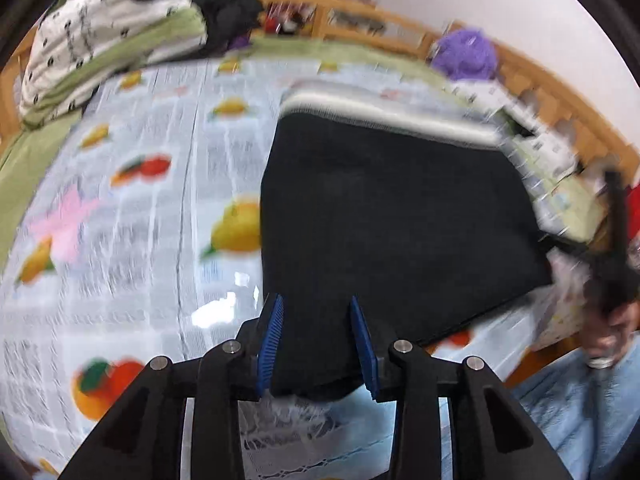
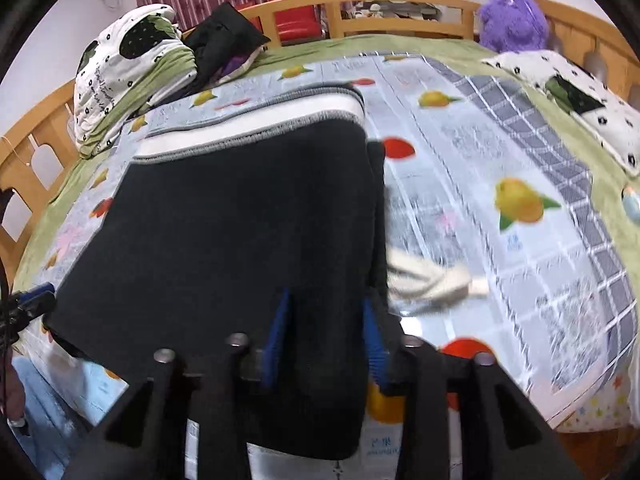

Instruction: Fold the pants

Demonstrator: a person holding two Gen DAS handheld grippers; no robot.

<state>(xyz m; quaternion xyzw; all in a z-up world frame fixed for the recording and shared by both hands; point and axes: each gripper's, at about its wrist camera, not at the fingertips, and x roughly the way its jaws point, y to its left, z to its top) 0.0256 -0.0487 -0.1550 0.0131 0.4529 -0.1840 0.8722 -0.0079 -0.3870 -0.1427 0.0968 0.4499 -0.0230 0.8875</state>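
Folded black pants [image 2: 240, 220] lie on the fruit-print sheet [image 2: 500, 152], near its front edge. Right gripper [image 2: 326, 316] straddles their near hem, blue pads parted.

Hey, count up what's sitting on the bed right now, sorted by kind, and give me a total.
Folded black pants with a grey-and-white waistband: 1
White spotted pillows with green patches: 2
Fluffy purple plush toy: 1
Heap of black clothes by the headboard: 1
Fruit-print plastic sheet: 1
Total: 6
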